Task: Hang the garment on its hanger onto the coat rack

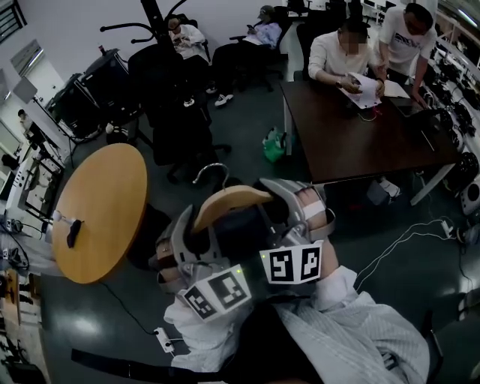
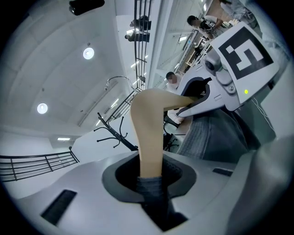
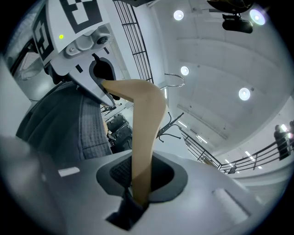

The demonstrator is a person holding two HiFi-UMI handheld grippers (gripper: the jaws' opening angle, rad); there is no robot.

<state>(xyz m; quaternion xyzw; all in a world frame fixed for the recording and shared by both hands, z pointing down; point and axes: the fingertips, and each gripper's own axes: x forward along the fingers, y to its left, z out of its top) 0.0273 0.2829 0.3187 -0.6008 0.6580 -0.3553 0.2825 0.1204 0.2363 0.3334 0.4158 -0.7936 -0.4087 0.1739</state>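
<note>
A wooden hanger (image 1: 229, 201) with a metal hook (image 1: 212, 174) is held up in front of me, and a dark grey garment (image 1: 240, 229) hangs from it. My left gripper (image 1: 189, 234) is shut on the hanger's left arm (image 2: 149, 133), with garment cloth (image 2: 151, 188) caught between its jaws. My right gripper (image 1: 289, 210) is shut on the right arm (image 3: 144, 137). The black coat rack (image 1: 154, 19) stands farther ahead. In the gripper views the coat rack (image 2: 112, 131) (image 3: 170, 124) appears behind the hanger. The hook (image 2: 120, 80) hangs free of it.
A round wooden table (image 1: 101, 210) stands on the left with a small dark object on it. A dark rectangular table (image 1: 360, 127) with people seated at it is on the right. Black office chairs (image 1: 176, 105) stand between me and the rack. Cables lie on the floor.
</note>
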